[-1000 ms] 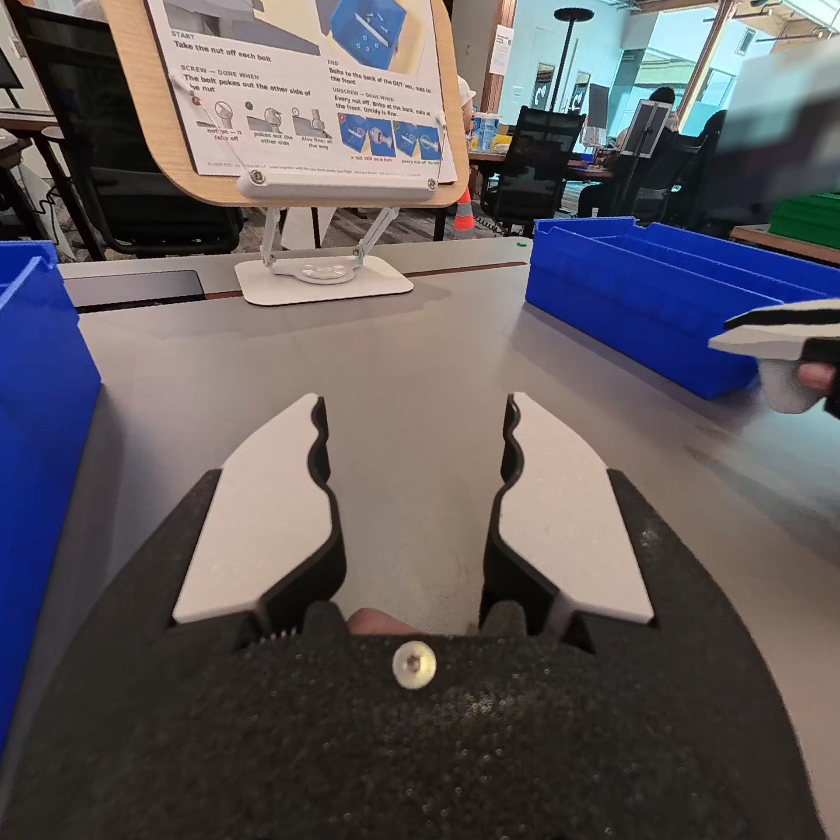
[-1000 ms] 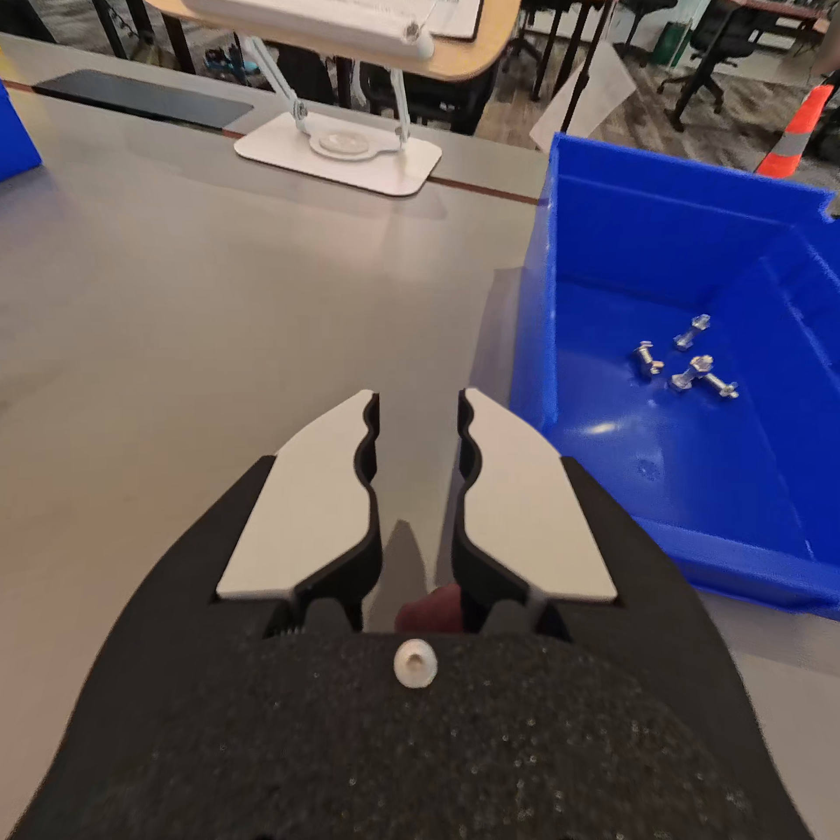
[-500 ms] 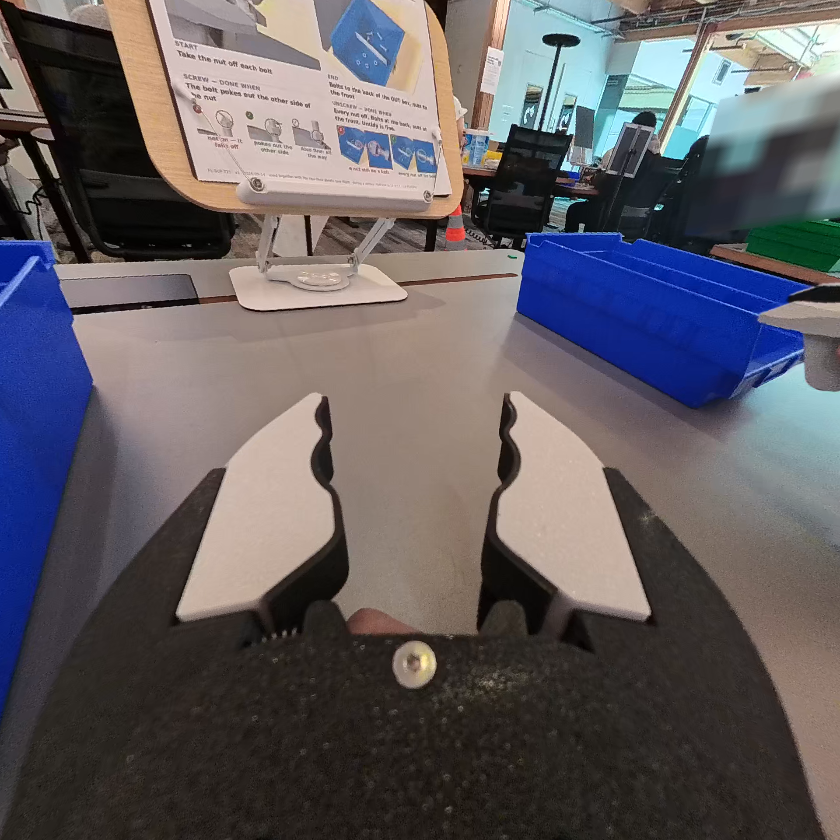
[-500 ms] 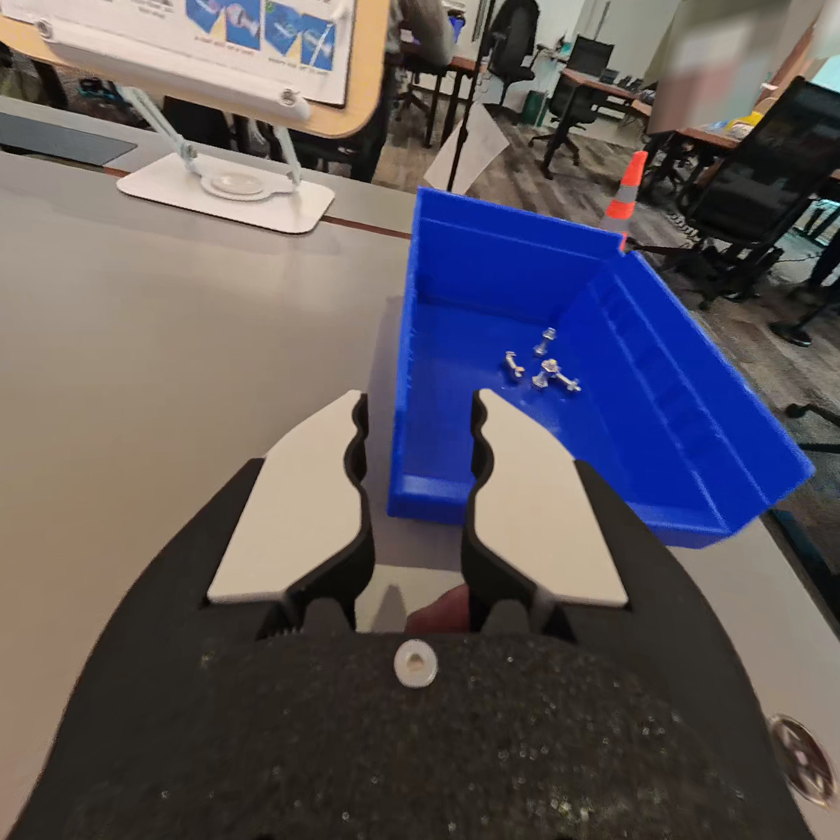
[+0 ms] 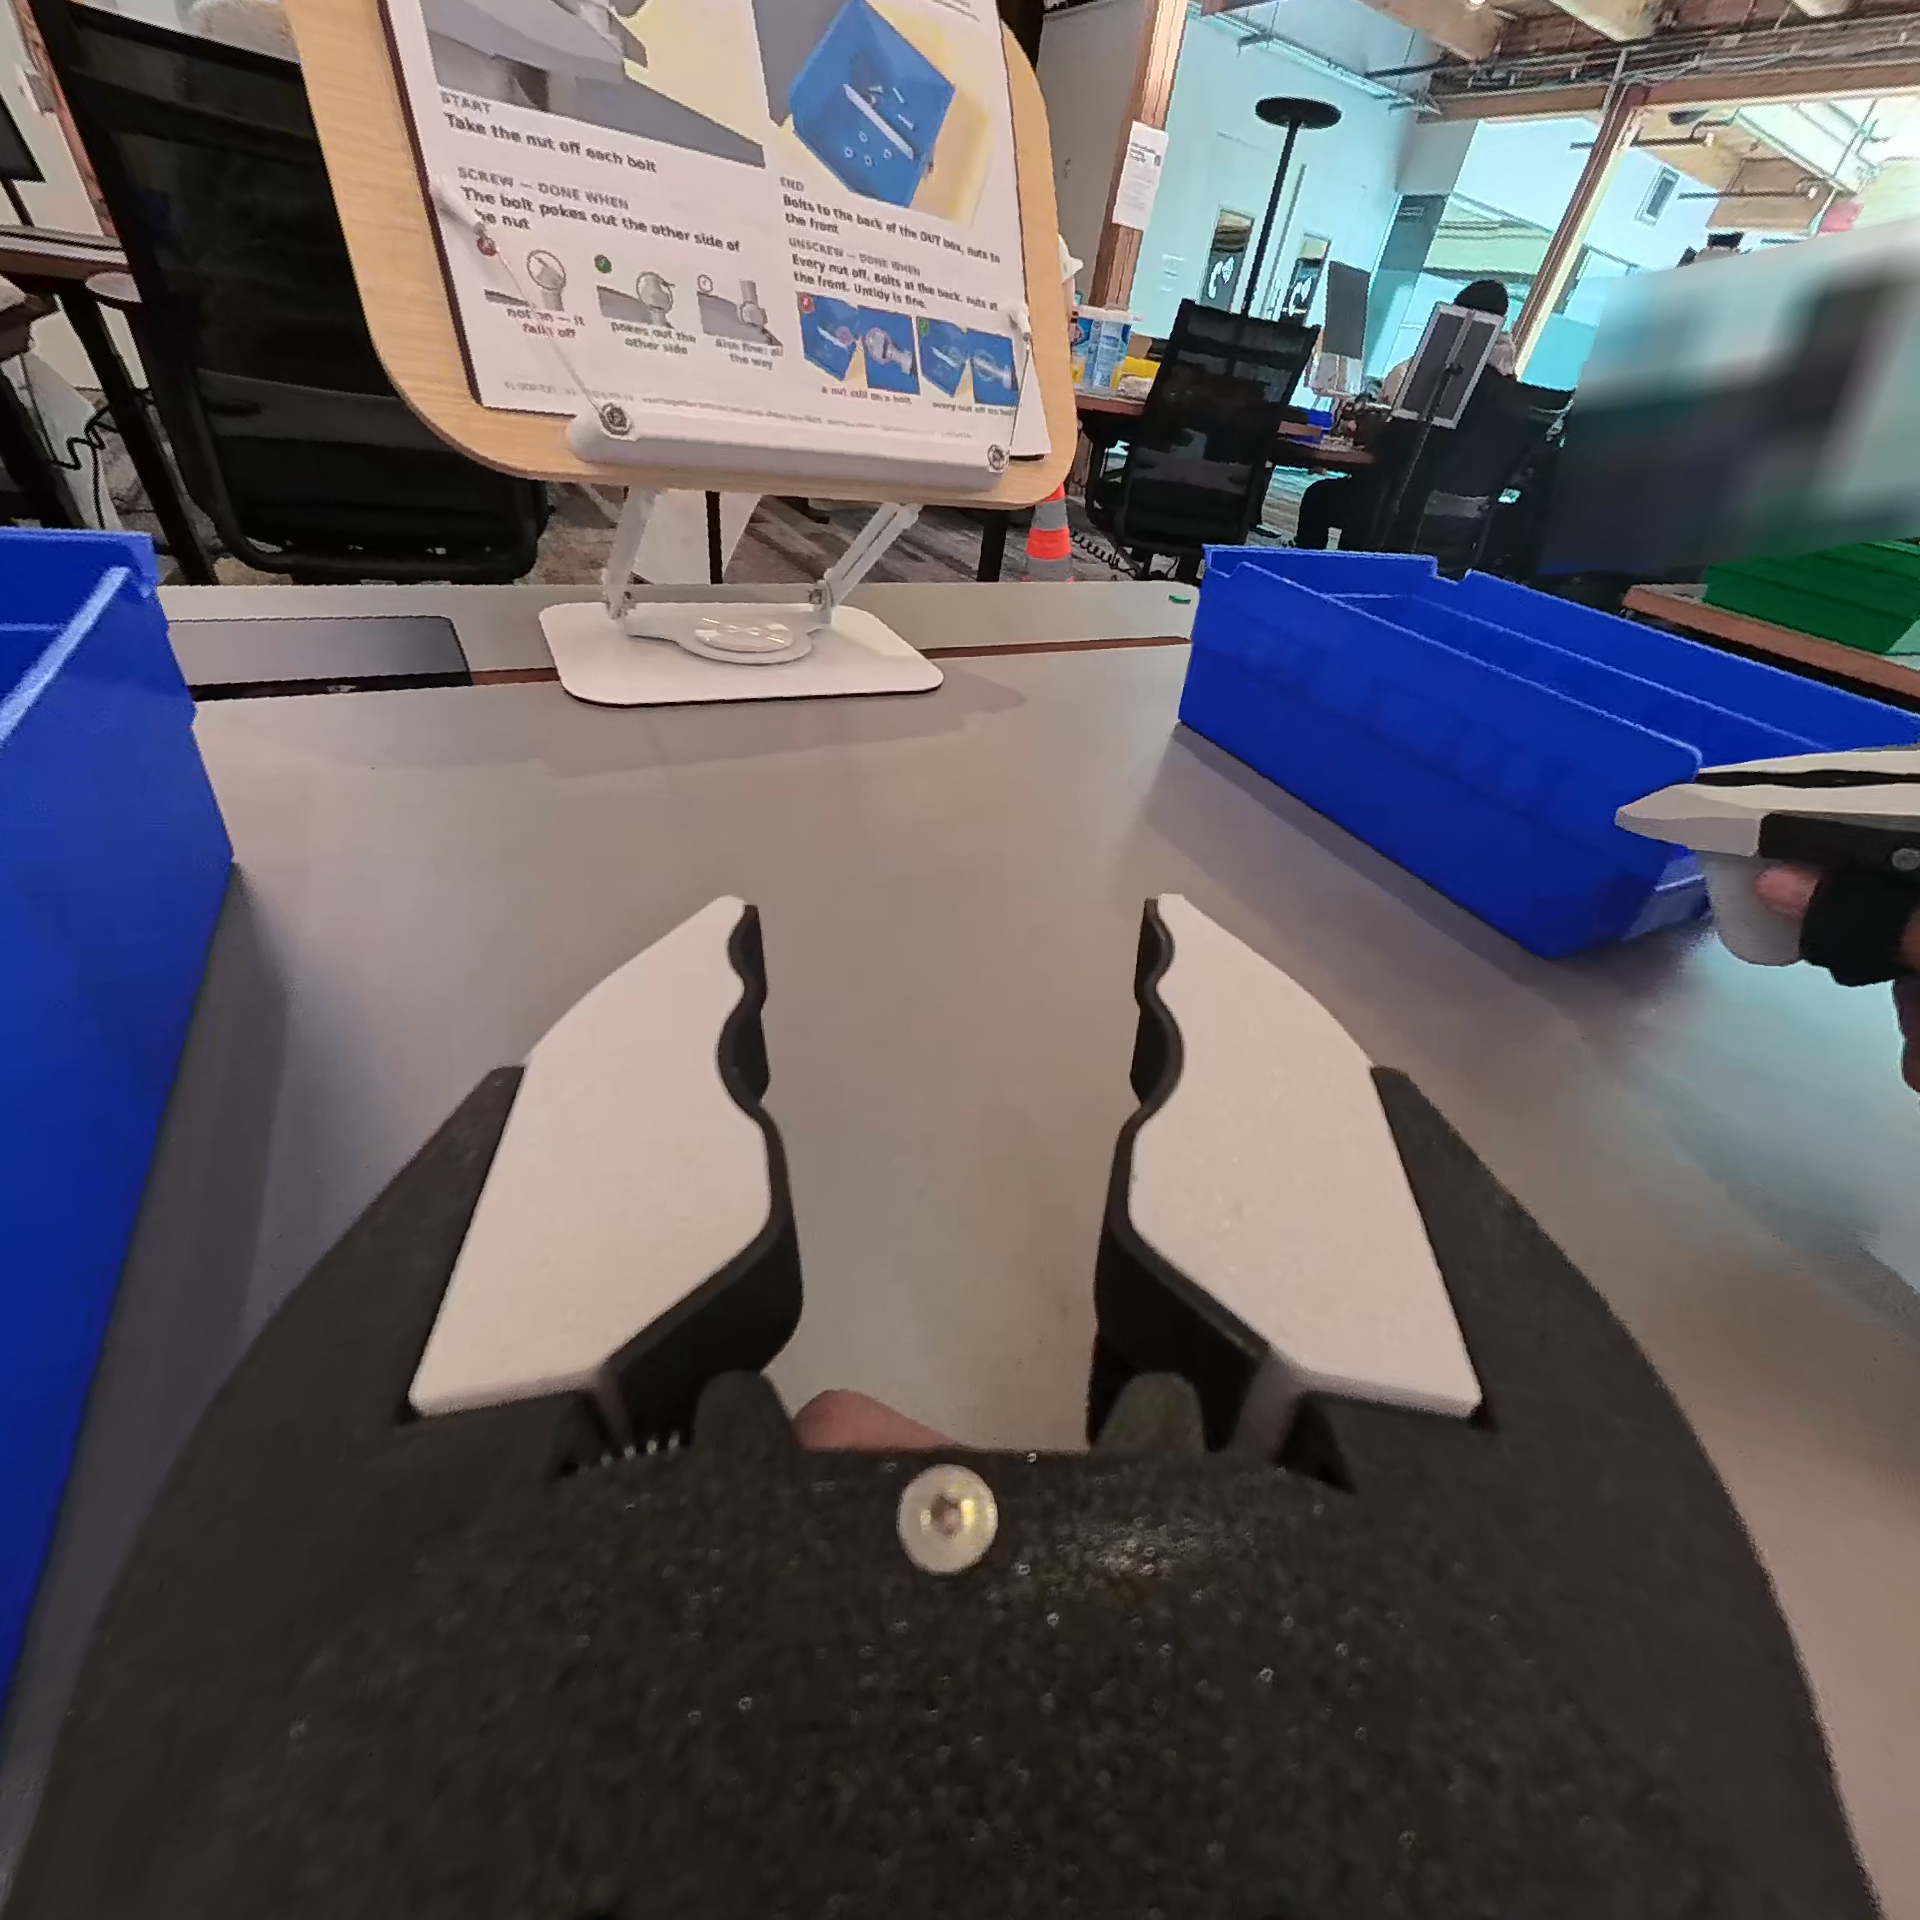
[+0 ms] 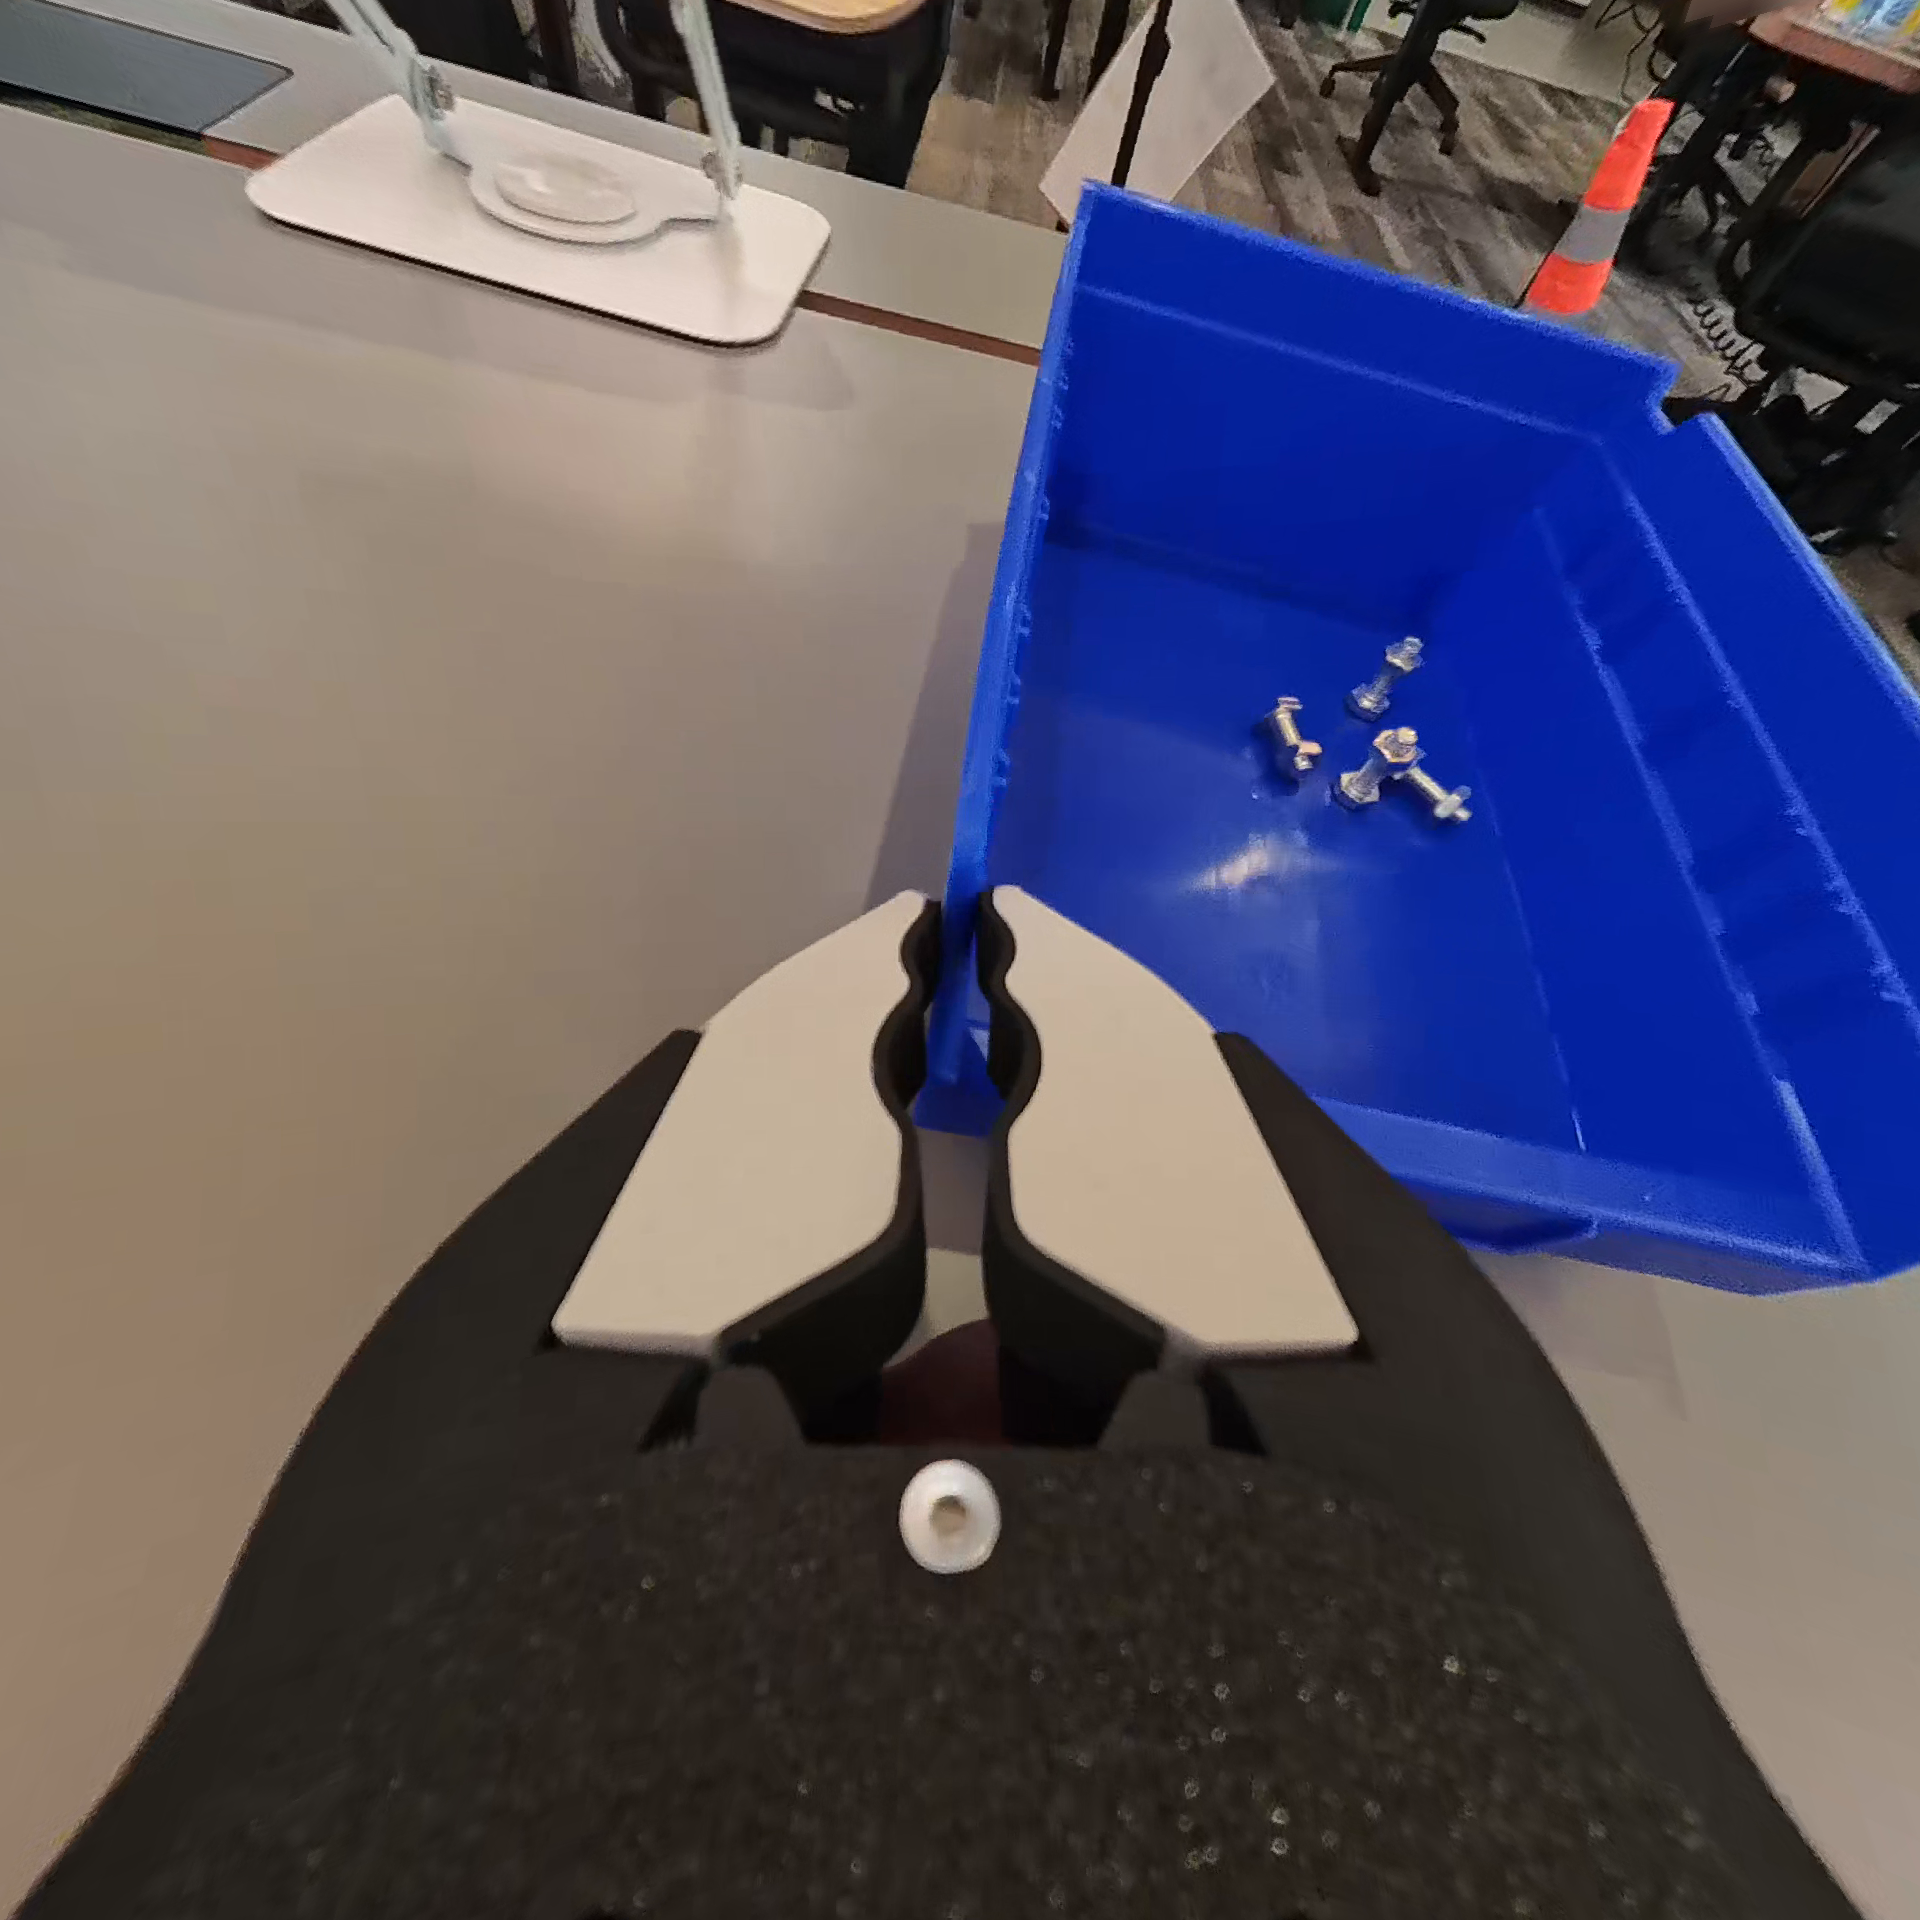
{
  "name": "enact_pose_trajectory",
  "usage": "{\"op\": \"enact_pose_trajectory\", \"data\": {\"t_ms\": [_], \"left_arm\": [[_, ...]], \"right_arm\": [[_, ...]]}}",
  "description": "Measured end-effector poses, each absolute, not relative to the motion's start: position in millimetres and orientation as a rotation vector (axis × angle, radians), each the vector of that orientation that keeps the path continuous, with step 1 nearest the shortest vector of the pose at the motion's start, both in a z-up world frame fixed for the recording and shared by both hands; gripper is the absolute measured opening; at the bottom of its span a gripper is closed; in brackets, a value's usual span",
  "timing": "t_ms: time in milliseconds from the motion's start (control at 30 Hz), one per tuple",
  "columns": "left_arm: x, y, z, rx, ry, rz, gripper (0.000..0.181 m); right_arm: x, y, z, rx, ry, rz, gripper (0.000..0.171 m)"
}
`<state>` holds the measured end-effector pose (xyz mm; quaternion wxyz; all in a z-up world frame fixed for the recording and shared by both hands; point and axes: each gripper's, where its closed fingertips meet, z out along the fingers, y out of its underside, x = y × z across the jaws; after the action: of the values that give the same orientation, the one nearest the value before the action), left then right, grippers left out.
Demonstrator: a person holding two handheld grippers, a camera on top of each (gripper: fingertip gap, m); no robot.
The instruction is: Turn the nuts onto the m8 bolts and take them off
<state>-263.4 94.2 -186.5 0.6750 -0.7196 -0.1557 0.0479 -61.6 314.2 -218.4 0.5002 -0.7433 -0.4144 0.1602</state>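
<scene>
Two handheld grippers hover over a grey table [image 5: 935, 831] with a blue bin [image 6: 1299, 436] on it. Only the right wrist view looks down into that bin, where a small cluster of bolts [image 6: 1361, 738] with nuts threaded on them lies on the floor toward the bin's far right corner. The left wrist view sees the same bin [image 5: 1455, 748] only from outside, its wall hiding the hardware, but it alone takes in a second blue bin [image 5: 83, 883] at the opposite side of the table and an instruction sheet on a stand [image 5: 717, 260] beyond the bin's far left.

The right gripper [image 6: 961, 914] sits at the bin's near left corner, its fingers drawn almost together with only a thin slit between them and nothing held; the bolts lie well apart from the fingertips, ahead and to their right, inside the bin. The left gripper [image 5: 945, 914] hangs over bare table beside the bin's left wall, fingers spread wide and empty. The right gripper's tip [image 5: 1714, 810] shows edge-on just in front of the bin.
</scene>
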Motion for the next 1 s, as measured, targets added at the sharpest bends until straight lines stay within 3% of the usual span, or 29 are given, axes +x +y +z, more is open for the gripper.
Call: {"op": "enact_pose_trajectory", "data": {"t_ms": [333,400,500,700,1000], "left_arm": [[-257,98,-189,-1.64,-0.344,0.1,0.067],[-247,106,-190,-1.66,-0.339,0.071,0.067],[-226,120,-193,-1.701,-0.297,0.057,0.067],[-174,168,-195,-1.766,-0.246,0.054,0.067],[-107,241,-188,-1.772,-0.294,-0.031,0.066]], "right_arm": [[-82,295,-218,-1.803,-0.995,0.456,0.009],[-78,293,-208,-1.773,-0.988,0.485,0.021],[-62,294,-190,-1.737,-0.966,0.507,0.026],[-6,331,-168,-1.722,-0.876,0.45,0.035],[58,391,-182,-1.741,-0.836,0.324,0.048]]}}
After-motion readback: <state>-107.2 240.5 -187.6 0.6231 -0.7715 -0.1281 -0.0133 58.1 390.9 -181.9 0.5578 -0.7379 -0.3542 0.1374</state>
